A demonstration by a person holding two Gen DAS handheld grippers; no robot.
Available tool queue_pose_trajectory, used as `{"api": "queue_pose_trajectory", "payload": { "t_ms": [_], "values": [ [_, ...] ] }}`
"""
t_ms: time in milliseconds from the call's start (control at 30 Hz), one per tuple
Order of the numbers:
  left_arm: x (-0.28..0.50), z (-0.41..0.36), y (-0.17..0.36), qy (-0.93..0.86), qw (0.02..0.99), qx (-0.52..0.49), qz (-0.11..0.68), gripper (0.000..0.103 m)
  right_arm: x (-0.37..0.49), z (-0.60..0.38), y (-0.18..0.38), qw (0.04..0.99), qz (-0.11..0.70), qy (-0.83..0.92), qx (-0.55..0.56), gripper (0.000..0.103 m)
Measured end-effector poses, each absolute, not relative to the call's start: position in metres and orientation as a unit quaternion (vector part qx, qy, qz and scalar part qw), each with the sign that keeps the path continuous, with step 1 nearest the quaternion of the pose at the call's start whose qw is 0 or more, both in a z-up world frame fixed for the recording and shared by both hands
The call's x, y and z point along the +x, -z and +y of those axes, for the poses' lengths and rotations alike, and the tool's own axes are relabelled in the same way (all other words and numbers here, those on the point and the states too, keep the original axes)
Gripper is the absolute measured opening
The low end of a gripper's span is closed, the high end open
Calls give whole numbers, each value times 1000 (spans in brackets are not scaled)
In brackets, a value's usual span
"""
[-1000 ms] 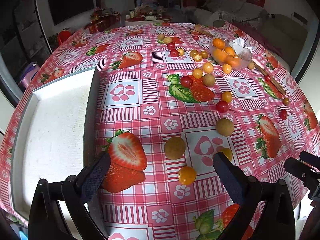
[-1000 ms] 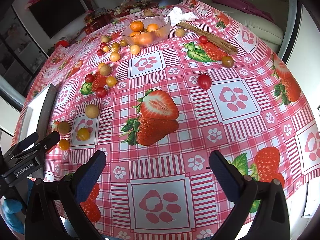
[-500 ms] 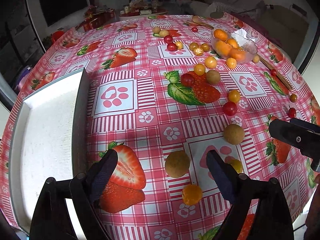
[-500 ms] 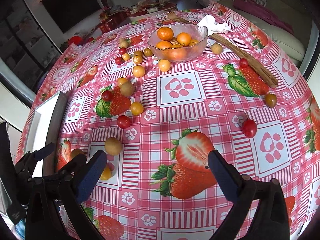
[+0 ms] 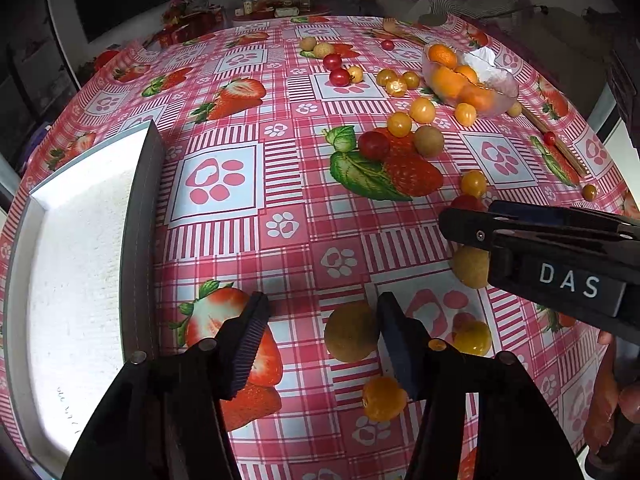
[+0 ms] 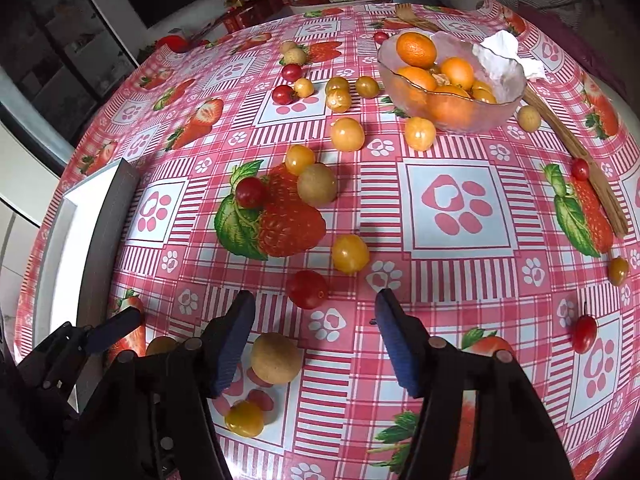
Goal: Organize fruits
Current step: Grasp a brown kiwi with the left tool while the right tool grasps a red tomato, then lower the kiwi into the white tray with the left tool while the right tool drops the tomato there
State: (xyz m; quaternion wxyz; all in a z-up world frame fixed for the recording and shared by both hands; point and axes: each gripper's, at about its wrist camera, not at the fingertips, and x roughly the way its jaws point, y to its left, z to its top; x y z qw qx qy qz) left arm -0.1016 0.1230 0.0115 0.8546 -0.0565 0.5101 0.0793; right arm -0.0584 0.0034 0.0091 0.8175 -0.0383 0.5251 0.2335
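Note:
Small fruits lie scattered over the strawberry-print tablecloth. My left gripper hangs over the near part with its jaws closing. A brown round fruit shows between its fingers, close to the right one, and no pad presses on it. An orange fruit lies just below it. My right gripper is also closing. A second brown fruit sits between its fingers near the left pad, unpressed, and a red cherry tomato lies just past the tips. The right gripper reaches in from the right of the left wrist view.
A white tray with a dark rim lies at the left. A glass bowl of oranges holds a crumpled white tissue at the back right, beside a wooden stick. A yellow fruit lies near me. A hand shows at the right edge.
Both pairs of jaws have narrowed from wide open. The right gripper has swept left across the table to stand beside the left gripper, over the near fruits. The left gripper has edged forward.

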Motion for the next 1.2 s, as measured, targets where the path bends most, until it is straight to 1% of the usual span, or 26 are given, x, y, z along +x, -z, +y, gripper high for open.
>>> {"api": "queue_pose_trajectory", "payload": {
  "t_ms": [33, 67, 100, 267, 467, 667, 900, 1200],
  "values": [
    [-101, 122, -12, -73, 856, -56, 509, 36, -60, 7, -9, 819, 522, -231, -50, 30],
    [-101, 120, -13, -66, 857, -55, 508, 29, -61, 8, -9, 821, 519, -230, -60, 21],
    [-101, 119, -14, -62, 858, -55, 507, 26, -61, 8, -8, 821, 519, -231, -61, 21],
    [-110, 125, -19, -35, 864, -95, 494, 26, -59, -8, -9, 811, 533, -241, -5, 21],
    [-129, 134, -41, -30, 875, -113, 470, 26, -72, -24, -21, 809, 532, -251, 18, 21],
    [-154, 156, -60, -44, 885, -121, 448, 26, -91, -16, -39, 805, 526, -274, 27, 21],
    [-192, 201, -66, -96, 888, -118, 433, 26, -121, 25, -53, 793, 521, -315, 12, 21],
    [-239, 271, -44, -187, 867, -127, 443, 26, -162, 112, -58, 763, 520, -383, -32, 22]
  ]
}}
